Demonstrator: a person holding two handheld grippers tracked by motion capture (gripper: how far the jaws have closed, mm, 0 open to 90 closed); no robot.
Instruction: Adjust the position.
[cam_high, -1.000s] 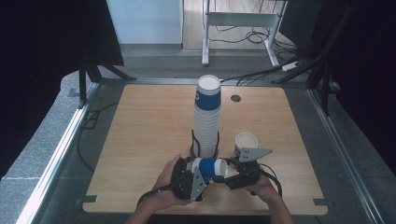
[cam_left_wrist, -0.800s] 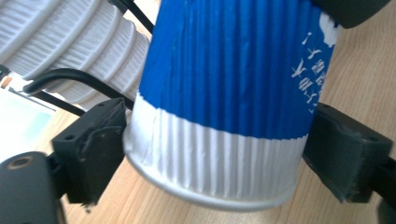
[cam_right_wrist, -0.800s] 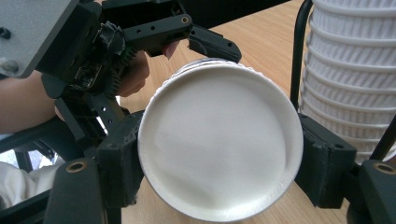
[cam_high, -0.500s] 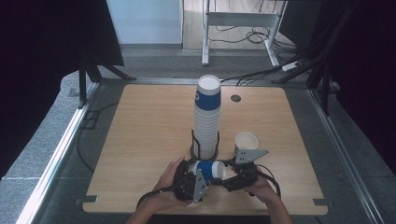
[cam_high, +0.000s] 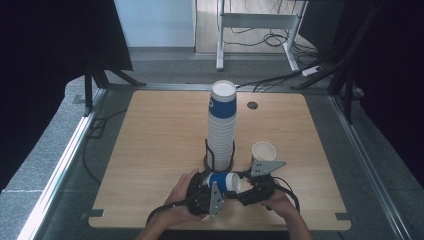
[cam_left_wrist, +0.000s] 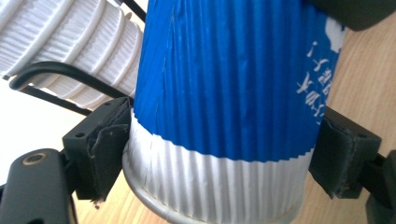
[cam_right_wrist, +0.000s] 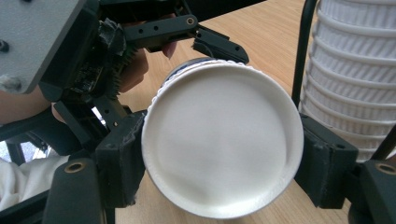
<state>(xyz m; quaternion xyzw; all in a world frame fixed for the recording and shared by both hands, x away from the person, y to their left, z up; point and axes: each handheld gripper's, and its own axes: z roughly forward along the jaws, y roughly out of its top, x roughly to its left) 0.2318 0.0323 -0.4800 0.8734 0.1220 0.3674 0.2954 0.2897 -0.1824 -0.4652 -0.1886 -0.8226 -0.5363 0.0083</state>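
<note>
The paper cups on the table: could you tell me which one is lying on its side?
The blue-and-white cup held between both grippers lies sideways; the single cup and the tall stack stand upright.

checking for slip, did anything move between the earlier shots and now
Barely. The blue and white paper cup lies sideways between the left gripper and right gripper as before, both clamped on it; the hands may have eased slightly toward the person. The tall cup stack in its wire holder and the single upright cup stayed put.
</note>
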